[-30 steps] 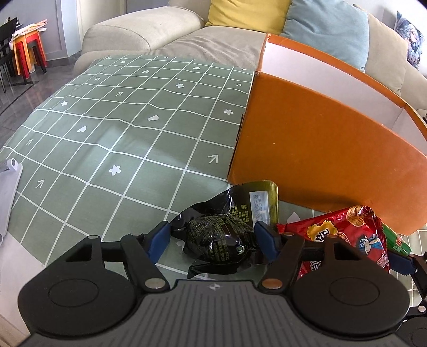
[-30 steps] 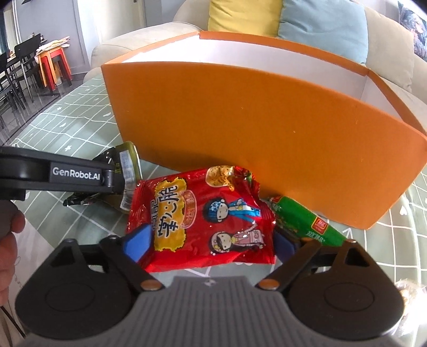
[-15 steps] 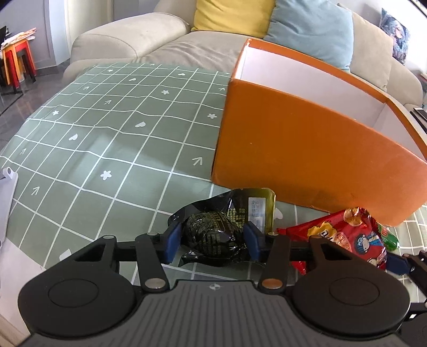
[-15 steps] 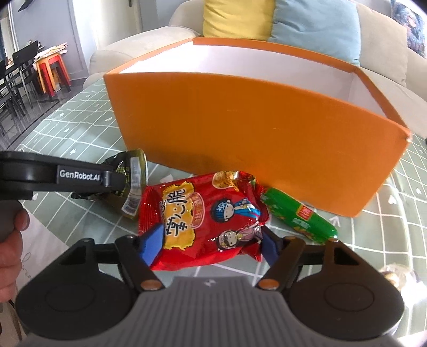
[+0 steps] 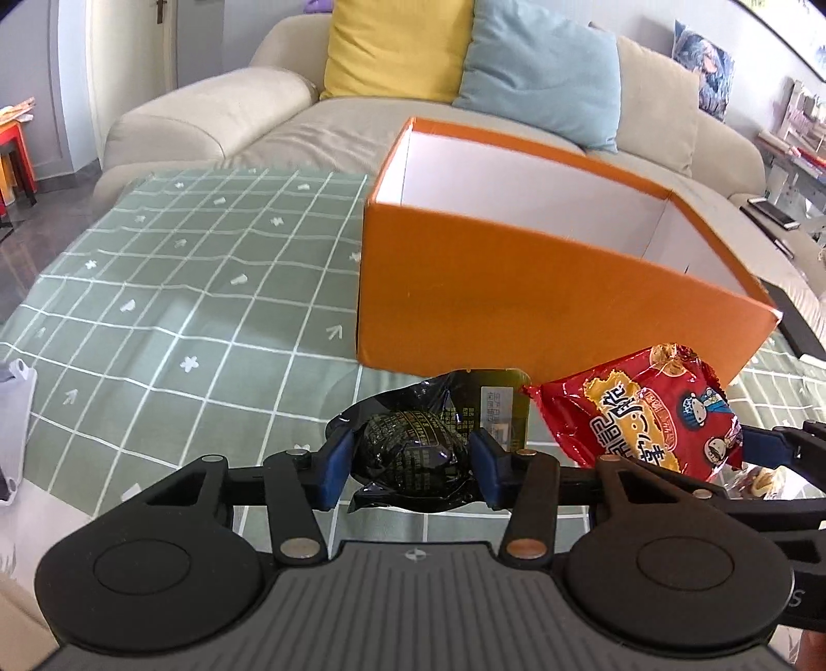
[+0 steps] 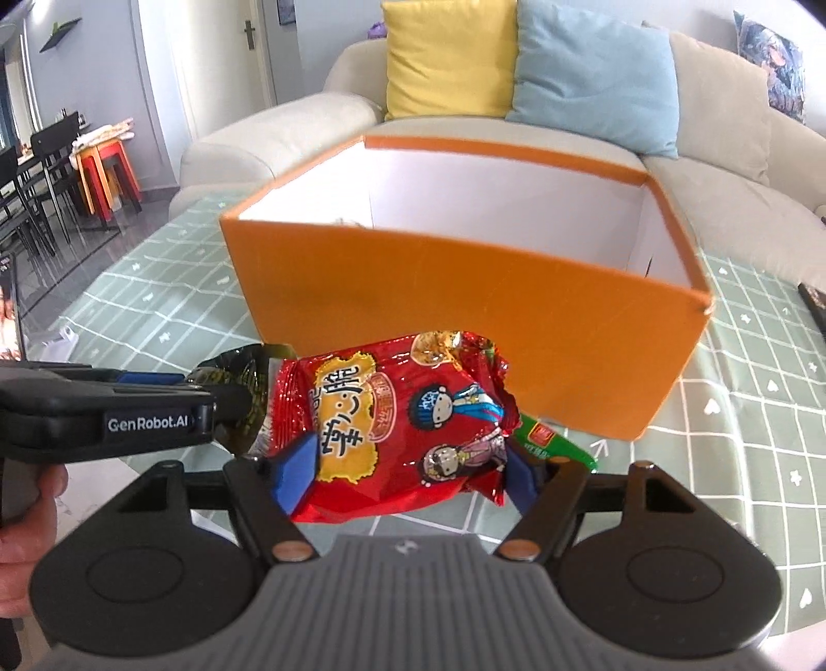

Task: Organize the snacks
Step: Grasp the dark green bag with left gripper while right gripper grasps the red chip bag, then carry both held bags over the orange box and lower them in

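My left gripper is shut on a black snack packet with gold print and holds it above the table, in front of the orange box. My right gripper is shut on a red snack bag with cartoon figures, also lifted. The red bag shows in the left wrist view to the right of the black packet. The orange box is open at the top with white inner walls. A green snack stick lies on the table below the red bag, near the box's front wall.
The table wears a green checked cloth. A beige sofa with a yellow cushion and a blue cushion stands behind it. A white object lies at the table's left edge. Another wrapped snack peeks out at right.
Both grippers closed on their packets and lifted them off the table. The views have risen, so the box's open top and white inside now show.
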